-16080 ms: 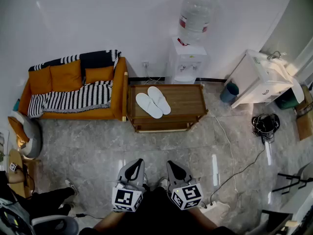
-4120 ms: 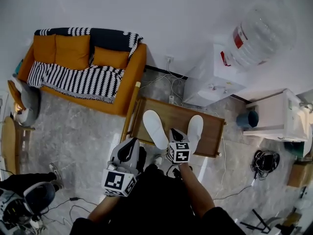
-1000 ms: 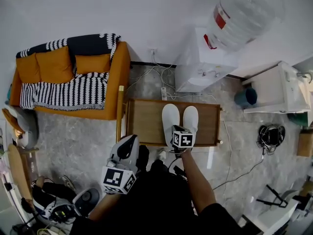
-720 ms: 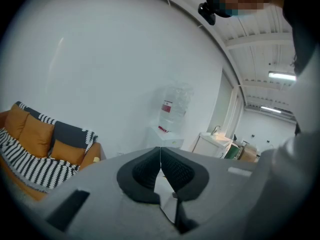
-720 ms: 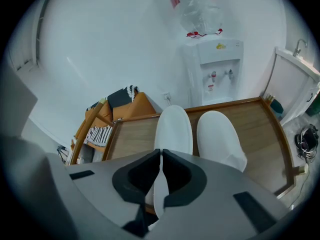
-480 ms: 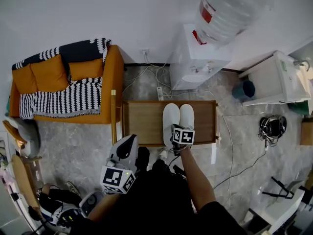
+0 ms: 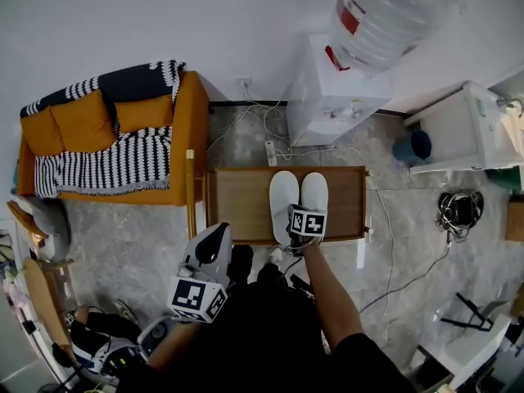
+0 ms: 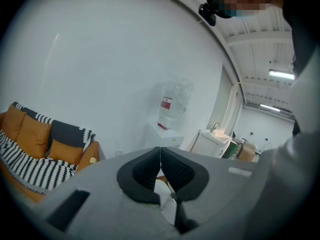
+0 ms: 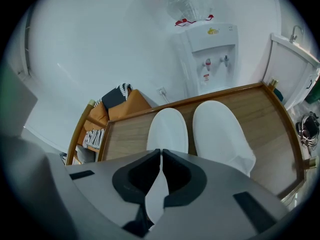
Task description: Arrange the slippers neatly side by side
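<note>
Two white slippers lie side by side on the low wooden table (image 7: 237, 203), toes toward the wall. The left slipper (image 7: 283, 193) (image 9: 169, 130) touches the right slipper (image 7: 315, 191) (image 9: 218, 132) along its side. My right gripper (image 7: 301, 216) (image 9: 161, 165) sits at the near heel of the left slipper, and its jaws are shut on the thin white heel edge. My left gripper (image 7: 219, 234) (image 8: 160, 159) hangs off the table by my body, shut and with nothing in it.
An orange sofa (image 7: 106, 150) with a striped throw stands left of the table. A water dispenser (image 7: 344, 97) stands behind it. A white cabinet (image 7: 467, 129) and a blue bin (image 7: 412, 146) are at the right. Cables (image 7: 393, 244) run over the floor.
The gap between the two slippers has closed, and they now lie against each other. The right gripper stays at the left slipper's heel. The left gripper has not moved.
</note>
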`<state>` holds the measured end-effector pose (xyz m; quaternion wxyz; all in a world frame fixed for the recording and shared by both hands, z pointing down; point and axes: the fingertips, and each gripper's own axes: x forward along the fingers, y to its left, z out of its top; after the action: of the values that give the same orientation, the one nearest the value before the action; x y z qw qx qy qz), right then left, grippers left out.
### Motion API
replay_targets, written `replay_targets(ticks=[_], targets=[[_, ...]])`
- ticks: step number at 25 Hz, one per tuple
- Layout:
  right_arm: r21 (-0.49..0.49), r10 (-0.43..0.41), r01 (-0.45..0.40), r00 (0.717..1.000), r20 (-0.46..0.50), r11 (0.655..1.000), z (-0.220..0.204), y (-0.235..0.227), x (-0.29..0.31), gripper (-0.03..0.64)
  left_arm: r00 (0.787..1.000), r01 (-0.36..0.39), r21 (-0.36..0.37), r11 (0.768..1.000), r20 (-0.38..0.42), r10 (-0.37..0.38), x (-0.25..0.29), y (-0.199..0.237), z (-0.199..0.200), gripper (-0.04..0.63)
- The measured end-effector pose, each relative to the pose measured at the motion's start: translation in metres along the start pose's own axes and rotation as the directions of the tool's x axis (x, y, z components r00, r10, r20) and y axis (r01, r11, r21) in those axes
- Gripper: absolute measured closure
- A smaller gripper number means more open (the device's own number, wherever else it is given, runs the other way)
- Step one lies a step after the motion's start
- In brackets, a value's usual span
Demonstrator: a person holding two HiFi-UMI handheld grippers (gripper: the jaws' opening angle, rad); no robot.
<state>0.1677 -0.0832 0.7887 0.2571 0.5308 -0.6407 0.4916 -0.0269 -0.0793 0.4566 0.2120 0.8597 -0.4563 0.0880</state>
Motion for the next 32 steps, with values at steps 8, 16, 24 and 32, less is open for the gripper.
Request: replay_targets(ticks=[8,16,24,32], targets=[[0.022,-0.026,0.026,1.000,-0.008,0.999,-0.002,-0.007,0.004,0.592,1.000,-0.004,-0.005,1.000,-0.009,0.004,0.004,0.005,0.001,0.578],[0.021,-0.033,0.034,0.999,-0.014,0.999,-0.004,-0.009,0.003,0.591,1.000,0.000,-0.010,1.000,-0.010,0.000,0.003,0.004,-0.001,0.578],[0.005,-0.036,0.036,0.999,0.008,0.999,0.000,-0.010,-0.005,0.591,1.000,-0.002,-0.019,1.000,-0.004,0.002,-0.003,0.002,-0.003,0.578],[0.000,-0.051,0.051,0.997,0.057,0.999,0.010,-0.010,-0.027,0.589,1.000,0.014,-0.009,1.000,0.016,-0.014,-0.011,-0.005,-0.003,0.578]])
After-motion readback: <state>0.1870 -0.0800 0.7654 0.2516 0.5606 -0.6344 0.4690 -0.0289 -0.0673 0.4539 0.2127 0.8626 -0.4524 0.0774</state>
